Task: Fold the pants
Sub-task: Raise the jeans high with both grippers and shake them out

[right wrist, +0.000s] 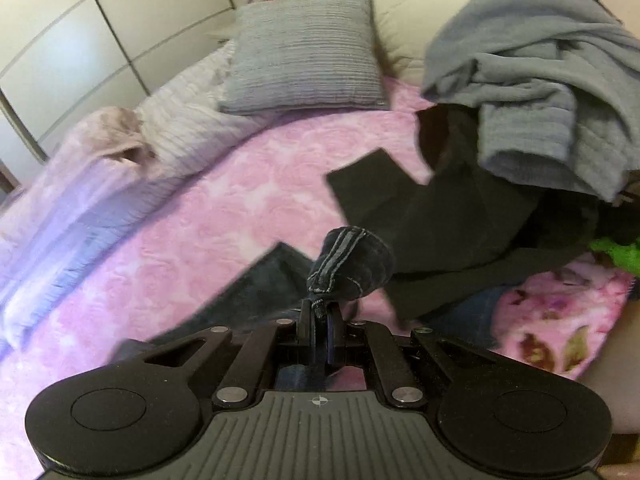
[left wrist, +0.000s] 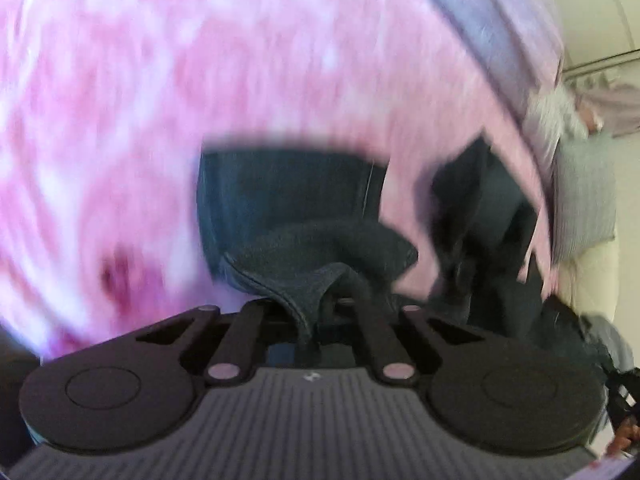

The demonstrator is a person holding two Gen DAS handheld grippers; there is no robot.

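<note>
On the blurred pink bedspread (left wrist: 120, 100), stiff stitched denim jeans (left wrist: 288, 200) are clamped by the left gripper (left wrist: 320, 300) and right gripper (right wrist: 318, 316), whose fingertips are hidden by bunched cloth.

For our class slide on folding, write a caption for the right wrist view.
Right gripper shut on dark denim pants' stitched edge above a pink floral blanket.

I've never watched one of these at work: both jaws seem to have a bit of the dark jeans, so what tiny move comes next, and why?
Probably lift both ends and draw them apart to stretch the jeans flat. The left gripper and the right gripper each pinch a bunched denim edge, while the rest lies crumpled on the pink blanket beside the clothes pile.
</note>
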